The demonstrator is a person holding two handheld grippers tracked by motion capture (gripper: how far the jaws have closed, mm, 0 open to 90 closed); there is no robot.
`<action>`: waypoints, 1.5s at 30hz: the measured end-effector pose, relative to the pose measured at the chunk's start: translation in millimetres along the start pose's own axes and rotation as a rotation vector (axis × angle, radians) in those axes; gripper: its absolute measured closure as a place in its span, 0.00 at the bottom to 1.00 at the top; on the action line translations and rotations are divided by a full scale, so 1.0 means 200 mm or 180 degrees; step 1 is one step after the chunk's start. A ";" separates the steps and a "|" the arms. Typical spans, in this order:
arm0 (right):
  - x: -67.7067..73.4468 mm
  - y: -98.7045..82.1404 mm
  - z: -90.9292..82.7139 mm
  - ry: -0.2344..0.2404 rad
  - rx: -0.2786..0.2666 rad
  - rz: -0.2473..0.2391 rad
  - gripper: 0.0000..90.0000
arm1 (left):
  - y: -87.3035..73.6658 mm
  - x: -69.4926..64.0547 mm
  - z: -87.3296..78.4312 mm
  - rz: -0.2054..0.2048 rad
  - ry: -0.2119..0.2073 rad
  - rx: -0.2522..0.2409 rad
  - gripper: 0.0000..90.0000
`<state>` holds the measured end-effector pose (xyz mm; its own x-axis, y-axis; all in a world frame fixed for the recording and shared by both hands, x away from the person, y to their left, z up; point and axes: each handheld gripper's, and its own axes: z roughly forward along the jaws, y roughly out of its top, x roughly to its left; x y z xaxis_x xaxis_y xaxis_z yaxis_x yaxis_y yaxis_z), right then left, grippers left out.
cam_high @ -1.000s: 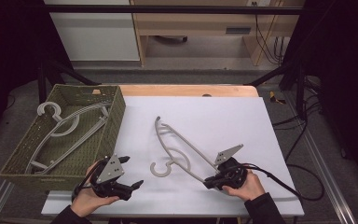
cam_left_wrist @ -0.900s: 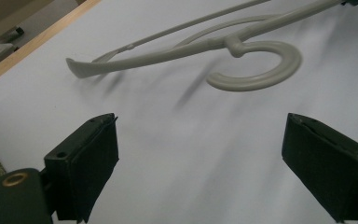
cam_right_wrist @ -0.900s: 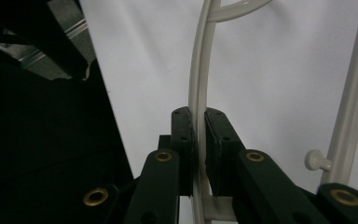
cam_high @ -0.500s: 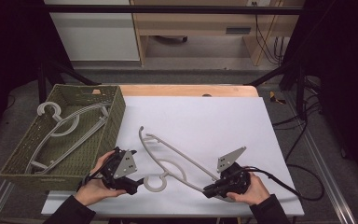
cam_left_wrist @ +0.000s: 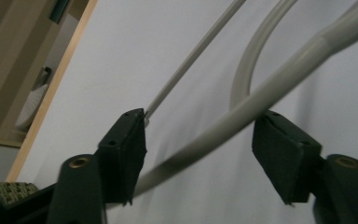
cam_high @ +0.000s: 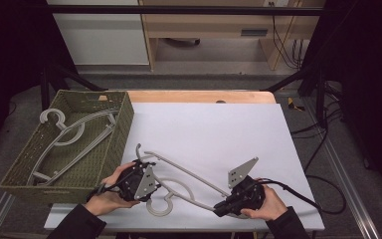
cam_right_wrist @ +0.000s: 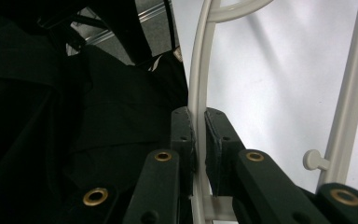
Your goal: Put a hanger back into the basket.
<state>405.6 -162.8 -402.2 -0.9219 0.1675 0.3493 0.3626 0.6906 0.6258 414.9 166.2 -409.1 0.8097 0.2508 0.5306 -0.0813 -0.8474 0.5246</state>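
A pale grey plastic hanger [cam_high: 189,174] lies across the front of the white table [cam_high: 214,124], its hook [cam_high: 165,200] toward the person. My right gripper [cam_high: 222,207] is shut on one end of the hanger's arm [cam_right_wrist: 198,70], and in the right gripper view both pads [cam_right_wrist: 182,133] press on that thin arm. My left gripper [cam_high: 150,183] sits at the hanger's other shoulder. Its jaws have just been closing with the thick arm [cam_left_wrist: 261,95] between them. In the left gripper view a gap remains on each side of the arm, so the pads [cam_left_wrist: 128,144] do not touch it.
A green woven basket [cam_high: 123,117] stands at the table's left edge with two more grey hangers [cam_high: 69,134] inside. Behind the table are a wooden strip, white cabinets and a dark frame. Cables trail off the right gripper to the right.
The hanger has swung, its far end moving left and toward the person. My left gripper has moved right onto the hanger's shoulder and narrowed its jaws around the arm. The right gripper keeps its hold.
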 end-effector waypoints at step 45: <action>-0.12 -0.08 -0.13 -0.0922 -0.0626 0.0126 0.73 | 0.03 -0.05 -0.07 -0.0266 -0.0198 0.0085 0.91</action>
<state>426.1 -195.7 -402.6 -0.8968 0.4036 0.1813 0.3922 0.5355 0.7479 397.8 165.0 -401.5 0.8476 0.2924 0.4429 0.0029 -0.8371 0.5471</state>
